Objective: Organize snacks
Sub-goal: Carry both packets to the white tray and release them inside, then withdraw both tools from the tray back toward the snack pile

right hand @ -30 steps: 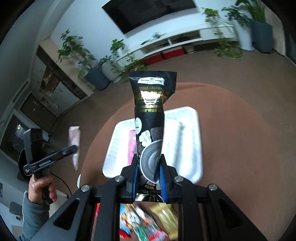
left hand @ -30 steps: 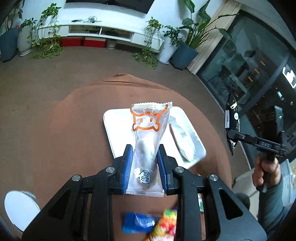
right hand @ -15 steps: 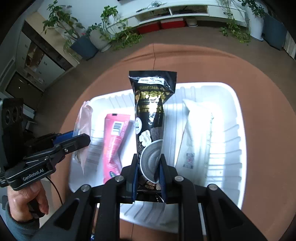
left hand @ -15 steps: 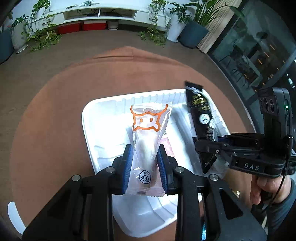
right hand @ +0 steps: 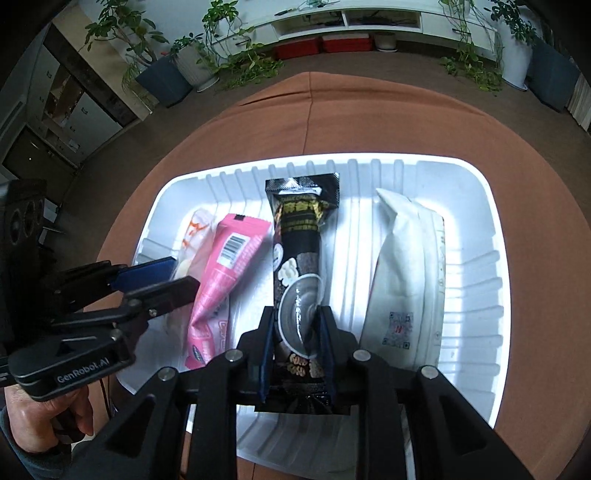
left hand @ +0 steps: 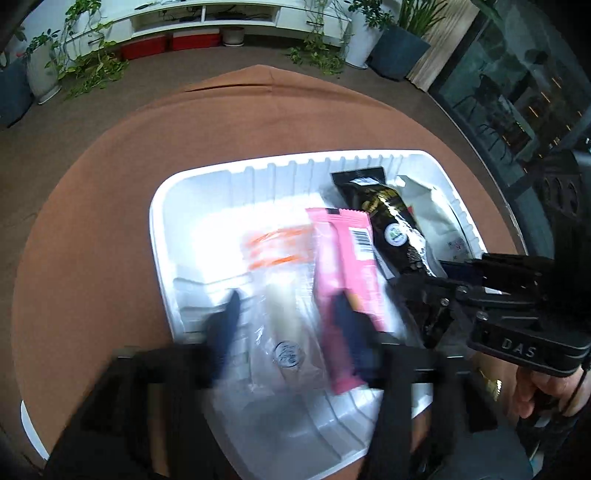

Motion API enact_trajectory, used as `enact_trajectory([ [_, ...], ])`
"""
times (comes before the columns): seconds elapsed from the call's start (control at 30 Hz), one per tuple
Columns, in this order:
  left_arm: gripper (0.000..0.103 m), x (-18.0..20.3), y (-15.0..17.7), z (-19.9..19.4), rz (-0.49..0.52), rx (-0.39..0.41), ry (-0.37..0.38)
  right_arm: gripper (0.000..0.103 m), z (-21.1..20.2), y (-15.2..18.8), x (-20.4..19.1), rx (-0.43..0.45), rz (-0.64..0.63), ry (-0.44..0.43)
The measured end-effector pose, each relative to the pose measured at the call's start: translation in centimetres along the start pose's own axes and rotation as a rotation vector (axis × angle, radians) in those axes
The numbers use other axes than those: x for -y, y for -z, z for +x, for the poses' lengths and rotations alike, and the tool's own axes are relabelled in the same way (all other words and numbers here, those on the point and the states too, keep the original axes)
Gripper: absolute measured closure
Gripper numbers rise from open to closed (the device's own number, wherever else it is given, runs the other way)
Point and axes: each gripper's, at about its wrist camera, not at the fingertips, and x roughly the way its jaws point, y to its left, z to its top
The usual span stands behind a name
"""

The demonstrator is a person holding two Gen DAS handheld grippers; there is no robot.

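A white tray (left hand: 192,206) (right hand: 476,236) sits on a round brown table. My left gripper (left hand: 284,317) is blurred by motion, its fingers spread wide, and the clear orange-print packet (left hand: 280,280) lies loose in the tray between them. It also shows in the right wrist view (right hand: 195,236), beside a pink packet (left hand: 347,266) (right hand: 225,273). My right gripper (right hand: 297,332) is still closed on the black packet (right hand: 303,251) (left hand: 391,229), which lies low in the tray. A white packet (right hand: 402,280) lies at the tray's right.
The brown tablecloth (right hand: 369,118) surrounds the tray. Beyond it lie the carpet floor, potted plants (right hand: 192,62) and a low white TV shelf (left hand: 221,14). The two grippers are close together over the tray.
My left gripper has opened and let the orange-print packet drop into the tray. My right gripper has lowered the black packet down onto the tray floor.
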Motion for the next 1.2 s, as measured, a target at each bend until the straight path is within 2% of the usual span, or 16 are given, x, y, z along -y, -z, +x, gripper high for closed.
enact_trajectory([
  [0.03,0.043,0.1,0.0,0.0,-0.001,0.005,0.007,0.073,-0.1,0.0,-0.2,0.007,0.002,0.000],
  [0.07,0.041,0.2,0.0,0.0,0.002,0.008,0.003,0.063,-0.3,0.3,0.0,0.014,0.003,0.000],
  [0.13,0.035,0.3,0.1,-0.4,0.007,0.021,0.005,0.052,-1.2,0.3,0.2,0.044,0.010,0.006],
  [0.17,0.027,0.3,0.2,-1.0,0.004,0.031,0.002,0.049,-1.7,0.4,0.3,0.054,0.015,0.005],
  [0.2,0.023,0.3,0.2,-1.4,-0.001,0.042,0.001,0.048,-2.5,0.5,0.4,0.069,0.021,-0.006],
  [0.27,0.021,0.2,0.4,-2.9,-0.019,0.075,0.010,0.039,-3.7,0.6,0.4,0.094,0.026,-0.030],
  [0.4,0.000,0.3,1.3,-6.8,-0.048,0.167,-0.014,0.029,-8.0,2.1,0.7,0.187,0.048,-0.102],
  [0.47,0.000,0.6,2.6,-9.3,-0.051,0.226,0.000,0.020,-10.2,3.8,1.2,0.239,0.079,-0.146],
  [0.53,0.000,0.7,4.6,-11.8,-0.062,0.286,0.021,0.014,-12.1,5.8,2.0,0.281,0.113,-0.194],
  [0.6,0.000,1.4,7.3,-14.1,-0.056,0.339,0.062,0.013,-13.7,8.2,2.9,0.326,0.156,-0.227],
  [0.73,0.000,3.4,12.9,-16.8,-0.026,0.374,0.045,0.011,-16.2,14.4,3.7,0.396,0.191,-0.228],
  [0.87,0.000,4.5,18.1,-18.2,-0.064,0.412,0.045,0.011,-17.3,19.9,3.6,0.440,0.208,-0.194],
  [0.93,0.000,5.3,20.3,-18.4,-0.077,0.418,0.033,0.011,-17.5,21.7,3.1,0.452,0.204,-0.160],
  [1.07,0.000,7.0,23.9,-17.8,-0.140,0.406,0.053,0.011,-17.2,23.7,2.0,0.438,0.196,-0.094],
  [1.2,0.000,9.7,25.4,-16.1,-0.125,0.378,-0.018,0.011,-16.2,24.6,1.5,0.422,0.187,-0.079],
])
